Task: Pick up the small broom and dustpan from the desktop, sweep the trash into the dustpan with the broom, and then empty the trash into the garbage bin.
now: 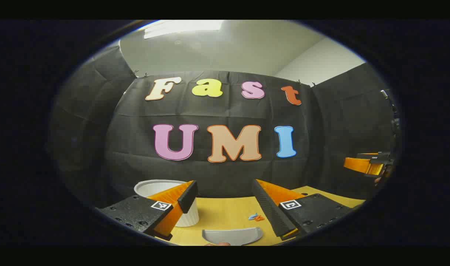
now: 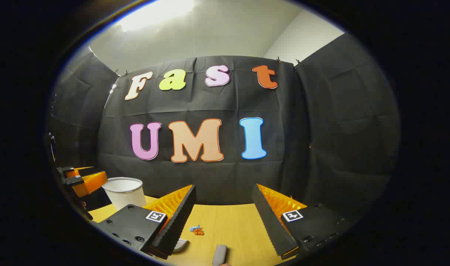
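Observation:
On the yellow desktop [image 1: 225, 212] lies a grey dustpan [image 1: 232, 235] at the near edge of the left gripper view, below and between the spread fingers of my left gripper [image 1: 223, 186], which is open and empty. Small blue and orange trash [image 1: 256, 217] sits just beyond the pan, to the right. A white ribbed garbage bin [image 1: 154, 187] stands at the left, partly behind my left finger. In the right gripper view my right gripper [image 2: 224, 189] is open and empty above the desktop [image 2: 239, 225]. The trash [image 2: 197, 230], a grey broom handle [image 2: 220, 255] and a dustpan corner [image 2: 180, 244] lie below it.
The bin [image 2: 124, 192] stands far left in the right gripper view, with the left gripper [image 2: 81, 180] beside it. The right gripper [image 1: 368, 164] hangs at the far right of the left gripper view. Black cloth walls close the desk at the back and sides.

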Tool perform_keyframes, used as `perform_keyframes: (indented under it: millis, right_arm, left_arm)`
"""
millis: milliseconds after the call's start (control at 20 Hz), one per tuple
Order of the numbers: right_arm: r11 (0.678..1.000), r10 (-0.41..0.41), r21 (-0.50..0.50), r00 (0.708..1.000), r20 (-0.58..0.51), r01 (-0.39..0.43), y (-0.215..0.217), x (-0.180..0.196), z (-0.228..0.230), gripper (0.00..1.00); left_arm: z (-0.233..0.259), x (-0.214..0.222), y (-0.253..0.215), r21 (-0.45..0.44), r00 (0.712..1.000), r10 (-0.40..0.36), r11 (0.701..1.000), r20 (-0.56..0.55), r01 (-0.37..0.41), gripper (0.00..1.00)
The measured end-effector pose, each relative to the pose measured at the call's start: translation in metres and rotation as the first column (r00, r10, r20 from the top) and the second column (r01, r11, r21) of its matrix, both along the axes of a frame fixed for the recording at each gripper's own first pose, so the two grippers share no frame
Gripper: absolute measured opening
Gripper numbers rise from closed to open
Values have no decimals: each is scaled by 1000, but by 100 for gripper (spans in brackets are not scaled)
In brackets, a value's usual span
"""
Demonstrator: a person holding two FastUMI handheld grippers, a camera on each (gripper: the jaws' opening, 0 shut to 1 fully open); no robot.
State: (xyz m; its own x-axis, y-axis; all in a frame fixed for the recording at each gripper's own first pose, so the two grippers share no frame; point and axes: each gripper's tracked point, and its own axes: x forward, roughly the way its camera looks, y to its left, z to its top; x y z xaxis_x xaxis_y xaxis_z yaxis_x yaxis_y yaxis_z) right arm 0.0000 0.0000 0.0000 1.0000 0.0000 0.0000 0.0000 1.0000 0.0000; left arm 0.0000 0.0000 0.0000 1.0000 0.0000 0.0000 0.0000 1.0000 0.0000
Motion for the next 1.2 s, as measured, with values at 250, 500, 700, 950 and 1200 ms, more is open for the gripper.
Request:
perform_keyframes:
  millis: [250,500,700,950,1200]
  right_arm:
    - [999,13,-30,1000,-12,-13,3,1,-6,98]
    - [999,15,-34,999,-32,-16,4,5,-11,99]
    - [999,20,-38,999,-38,-21,6,8,-13,98]
    - [999,17,-41,999,-48,-19,3,9,-17,98]
    - [999,15,-45,998,-58,-18,0,11,-19,98]
  left_arm:
    - [6,-2,-3,27,1000,-20,999,6,19,92]
    - [-4,-1,2,31,1000,3,1000,-19,-2,90]
    - [-13,-2,4,33,999,19,999,-47,-17,91]
    - [-16,-1,1,27,998,26,999,-57,-24,92]
    - [-20,0,-2,44,997,32,999,-65,-29,93]
